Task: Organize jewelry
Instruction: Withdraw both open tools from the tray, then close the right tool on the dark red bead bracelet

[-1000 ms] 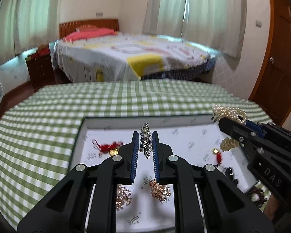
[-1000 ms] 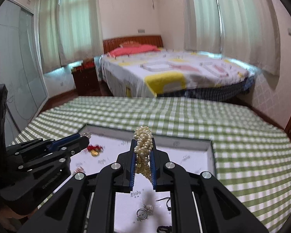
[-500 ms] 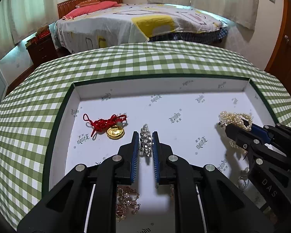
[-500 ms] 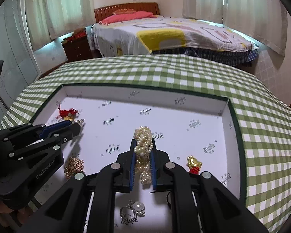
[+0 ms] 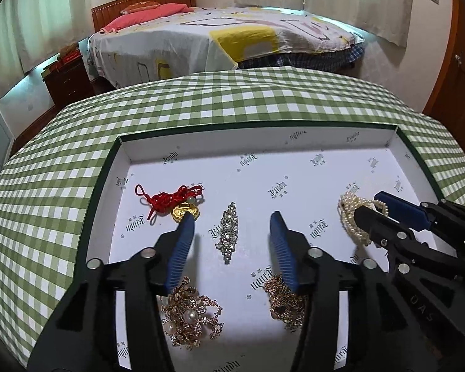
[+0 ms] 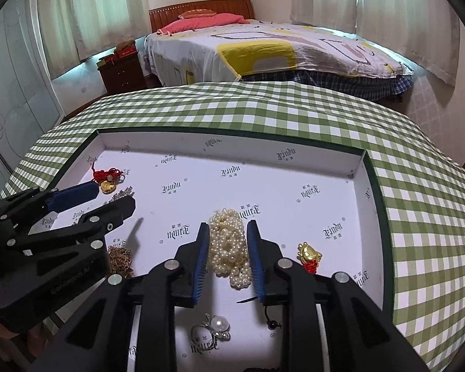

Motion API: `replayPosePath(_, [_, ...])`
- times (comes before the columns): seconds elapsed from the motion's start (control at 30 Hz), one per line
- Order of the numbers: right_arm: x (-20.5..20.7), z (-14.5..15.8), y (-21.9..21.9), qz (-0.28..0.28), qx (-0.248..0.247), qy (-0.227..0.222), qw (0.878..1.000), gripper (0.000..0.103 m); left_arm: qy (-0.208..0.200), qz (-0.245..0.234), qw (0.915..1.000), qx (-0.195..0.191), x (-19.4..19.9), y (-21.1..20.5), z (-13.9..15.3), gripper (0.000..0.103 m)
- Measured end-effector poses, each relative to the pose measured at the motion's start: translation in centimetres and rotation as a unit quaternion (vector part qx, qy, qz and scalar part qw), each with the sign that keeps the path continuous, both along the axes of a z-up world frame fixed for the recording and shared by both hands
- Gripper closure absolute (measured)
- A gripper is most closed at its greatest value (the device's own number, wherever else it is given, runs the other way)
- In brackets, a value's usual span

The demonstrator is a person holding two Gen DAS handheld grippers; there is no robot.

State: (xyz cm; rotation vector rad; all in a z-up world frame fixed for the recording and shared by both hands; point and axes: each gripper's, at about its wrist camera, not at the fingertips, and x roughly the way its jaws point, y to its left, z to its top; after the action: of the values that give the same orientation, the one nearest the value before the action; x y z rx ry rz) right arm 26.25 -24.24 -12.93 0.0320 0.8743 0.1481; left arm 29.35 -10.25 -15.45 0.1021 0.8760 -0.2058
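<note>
A silver rhinestone piece (image 5: 228, 232) lies flat on the floor of the white tray (image 5: 263, 144). My left gripper (image 5: 231, 220) straddles it with jaws opening, and the pads do not touch it. In the right wrist view a bunch of white pearls (image 6: 229, 248) rests on the tray (image 6: 232, 144) floor between the blue pads of my right gripper (image 6: 228, 226). Its jaws are opening too, and the grip is slack. Each view shows the other tool: the right gripper (image 5: 369, 204) by the pearls (image 5: 348, 217), the left gripper (image 6: 111, 198) at the tray's left.
More jewelry lies in the tray: a red cord with a gold ingot (image 5: 183, 209), a gold chain with pearls (image 5: 189, 319), a gold chain (image 5: 285, 300), a gold charm (image 6: 308, 252) and a pearl ring (image 6: 214, 328). The green checked tablecloth (image 5: 232, 99) surrounds the tray. A bed stands beyond.
Both grippers came down into the tray and their jaws parted. The rhinestone piece and the pearl bunch, pinched in the air before, now lie on the tray floor.
</note>
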Motion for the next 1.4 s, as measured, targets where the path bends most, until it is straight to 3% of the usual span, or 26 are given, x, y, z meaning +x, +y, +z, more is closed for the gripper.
replayPosePath(0.33, [-2.1,2.5,-0.9,-0.007,0.000,-0.036,0.999,0.070,-0.026,0.007,0.9994,-0.021,-1.9,1.0,2.3,0.041])
replayPosePath(0.67, [-7.2,5.0,-2.7,-0.038,-0.007,-0.063,0.997,0.065,-0.047,0.019,0.9971,-0.057,-7.2,2.6,4.5,0.033])
replayPosePath(1.03, [-12.9,3.3,-4.1,-0.059,-0.027,-0.047,0.997,0.062,-0.051,0.029,0.9964,-0.061,-12.9,4.0,4.2,0.032])
replayPosePath(1.4, [-15.2,1.0,-6.0,-0.083,-0.022,-0.029,0.996,0.058,-0.034,0.031,0.9979,-0.047,-16.7,4.3,2.3,0.032])
